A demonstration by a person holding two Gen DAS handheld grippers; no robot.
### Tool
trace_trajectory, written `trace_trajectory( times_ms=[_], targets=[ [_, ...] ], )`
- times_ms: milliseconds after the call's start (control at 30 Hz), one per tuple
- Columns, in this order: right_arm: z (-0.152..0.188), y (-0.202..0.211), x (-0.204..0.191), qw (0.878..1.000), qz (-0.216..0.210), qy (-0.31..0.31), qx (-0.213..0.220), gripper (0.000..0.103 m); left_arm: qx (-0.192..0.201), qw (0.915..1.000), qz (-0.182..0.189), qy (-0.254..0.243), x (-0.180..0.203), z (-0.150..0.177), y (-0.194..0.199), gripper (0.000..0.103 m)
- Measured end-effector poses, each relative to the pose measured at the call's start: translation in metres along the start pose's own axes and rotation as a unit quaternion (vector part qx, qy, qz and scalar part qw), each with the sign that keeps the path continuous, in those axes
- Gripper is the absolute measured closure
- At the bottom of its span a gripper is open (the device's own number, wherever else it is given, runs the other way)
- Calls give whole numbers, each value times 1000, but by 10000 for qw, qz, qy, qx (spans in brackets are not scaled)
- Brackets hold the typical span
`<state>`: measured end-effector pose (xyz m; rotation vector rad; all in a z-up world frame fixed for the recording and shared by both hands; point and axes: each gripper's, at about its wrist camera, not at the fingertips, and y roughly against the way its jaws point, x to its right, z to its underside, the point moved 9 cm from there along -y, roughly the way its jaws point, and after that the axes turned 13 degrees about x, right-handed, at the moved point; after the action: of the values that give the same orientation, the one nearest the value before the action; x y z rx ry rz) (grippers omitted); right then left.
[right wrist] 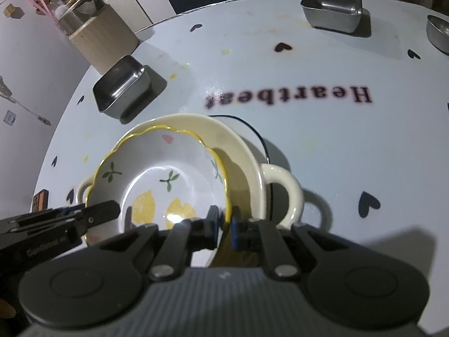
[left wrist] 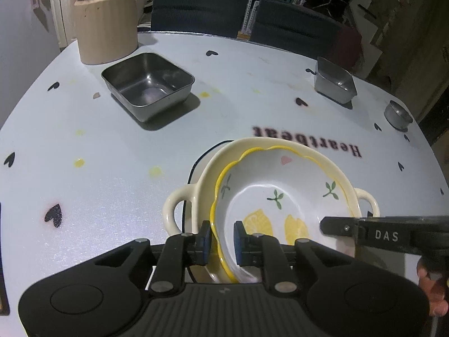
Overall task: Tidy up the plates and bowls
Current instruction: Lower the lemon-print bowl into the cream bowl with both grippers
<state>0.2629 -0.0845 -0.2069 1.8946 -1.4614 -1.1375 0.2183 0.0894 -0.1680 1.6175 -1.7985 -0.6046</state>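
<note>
the left hand-held gripper (left wrist: 221, 237) straddles the near-left rim of the lemon-print bowl (left wrist: 280, 193), one blue pad outside the yellow scalloped edge and one inside. there is a visible gap between the inner pad and the bowl wall, so the jaws stand a little apart and do not clamp — the rim sits between them without being pressed. no earlier view is at hand, so nothing more can be said of that opening.

the right hand-held gripper (right wrist: 224, 226) has its pads nearly together on the opposite rim of the same bowl, at about 5 o'clock of the bowl in the right wrist view; the yellow edge is pinched between them.

the lemon-print bowl sits nested inside a cream two-handled dish (left wrist: 204, 174), shifted toward the near side and tilted, its far rim lower against the dish wall. the dish's handles lie along a 9-to-3 o'clock line across the left wrist view, which is its long axis; the bowl itself is round with its opening facing up. under the dish a dark-rimmed plate (left wrist: 193, 168) shows as a thin arc.

on the table (left wrist: 112, 182), a square steel tray (left wrist: 148, 84) lies at 11 o'clock of the stack, a smaller steel tray (left wrist: 334, 81) at 1 o'clock, and a small round steel bowl (left wrist: 397, 113) further right.
</note>
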Motion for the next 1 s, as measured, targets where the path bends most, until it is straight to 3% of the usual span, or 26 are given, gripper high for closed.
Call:
trace_trajectory(
  times_ms=[500, 600, 1000],
  targets=[
    [0, -3, 1, 10000, -63, 36, -29, 90, -44, 9998, 122, 128, -3, 0, 3, 86],
    [1, -3, 0, 10000, -54, 43, -38, 91, -33, 9999, 88, 135, -6, 0, 1, 94],
    [-2, 13, 5, 9999, -126, -111, -26, 88, -42, 10000, 91, -3, -6, 1, -2, 94]
  ],
)
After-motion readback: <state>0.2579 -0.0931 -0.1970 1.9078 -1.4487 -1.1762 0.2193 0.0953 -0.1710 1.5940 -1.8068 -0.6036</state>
